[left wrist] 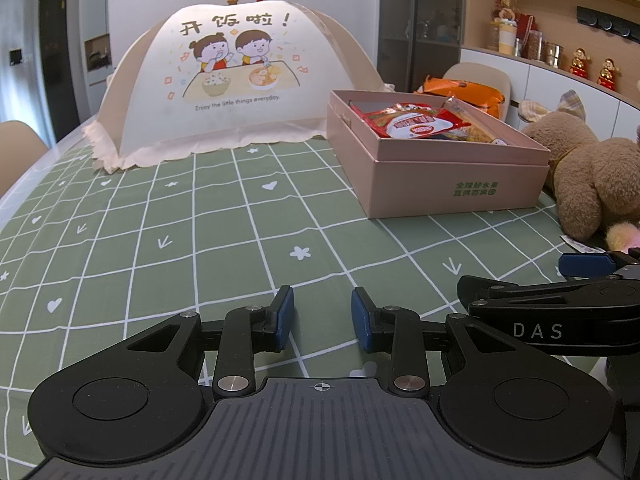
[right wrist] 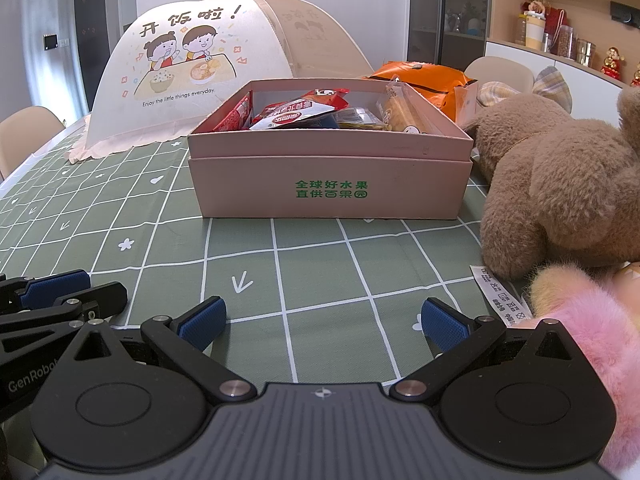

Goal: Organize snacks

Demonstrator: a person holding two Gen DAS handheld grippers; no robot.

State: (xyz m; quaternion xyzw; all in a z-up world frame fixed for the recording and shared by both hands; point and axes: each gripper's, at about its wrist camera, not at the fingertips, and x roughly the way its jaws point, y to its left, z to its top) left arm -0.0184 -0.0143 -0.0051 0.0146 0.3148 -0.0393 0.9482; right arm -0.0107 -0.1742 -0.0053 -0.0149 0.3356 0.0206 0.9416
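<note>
A: Snacks sit in the pink box (right wrist: pixel 328 192) on the desk (right wrist: pixel 320 264); an orange bag (right wrist: pixel 424 80) lies behind it. Reach over the box rim and lift that bag cleanly, I'd say.
B: Left claw (left wrist: pixel 322 318) is partly open, right claw (right wrist: pixel 323 322) wide open, both hold nothing

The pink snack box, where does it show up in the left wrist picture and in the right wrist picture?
Left wrist view: the pink snack box sits right of centre, in the upper half, seen corner-on, with the brown plush toy at its right.
Right wrist view: the box is centred in the upper half, green lettering facing the camera.
Shared landmark: the cartoon-printed food cover stands behind the box, to its left, in both.
</note>
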